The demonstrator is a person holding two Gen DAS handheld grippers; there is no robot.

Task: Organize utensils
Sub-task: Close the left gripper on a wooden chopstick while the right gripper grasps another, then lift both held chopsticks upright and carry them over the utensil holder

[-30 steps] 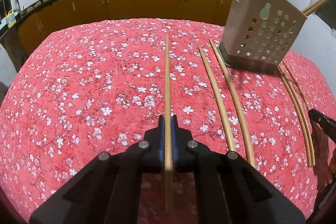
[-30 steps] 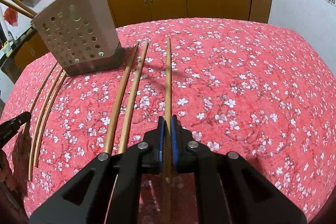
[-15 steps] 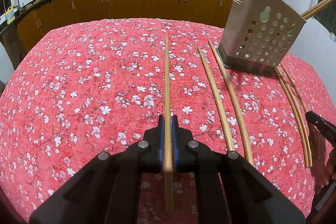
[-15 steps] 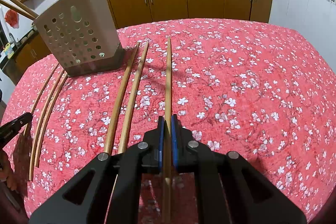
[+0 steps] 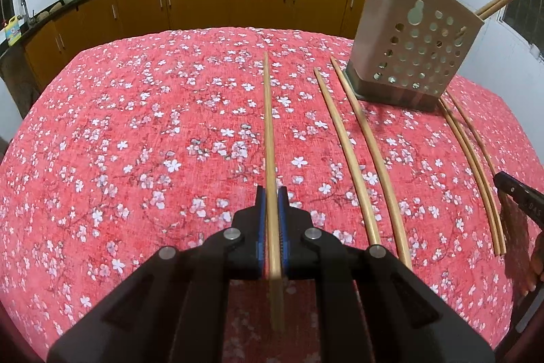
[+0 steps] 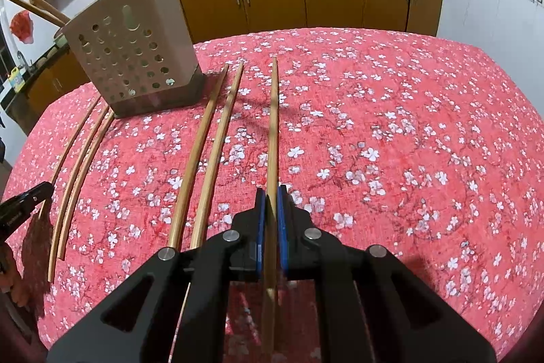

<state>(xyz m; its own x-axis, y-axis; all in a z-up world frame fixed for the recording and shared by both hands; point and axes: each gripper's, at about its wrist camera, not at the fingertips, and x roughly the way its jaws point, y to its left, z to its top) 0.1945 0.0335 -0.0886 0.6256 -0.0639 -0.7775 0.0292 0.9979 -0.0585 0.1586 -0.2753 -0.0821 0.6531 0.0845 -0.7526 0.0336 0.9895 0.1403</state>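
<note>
Mid-collection: one long pale bamboo chopstick (image 5: 270, 138) clamped in the left gripper (image 5: 272, 216), another (image 6: 273, 131) in the right gripper (image 6: 270, 216), both sets of jaws nearly closed on the stick. Next, probably lifting each tip-first into the perforated beige plastic utensil holder (image 5: 413, 43), clear of loose chopsticks on the red floral tablecloth (image 5: 136, 125)

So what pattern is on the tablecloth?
Red tablecloth with small white blossoms; the left wrist view shows it best.
</note>
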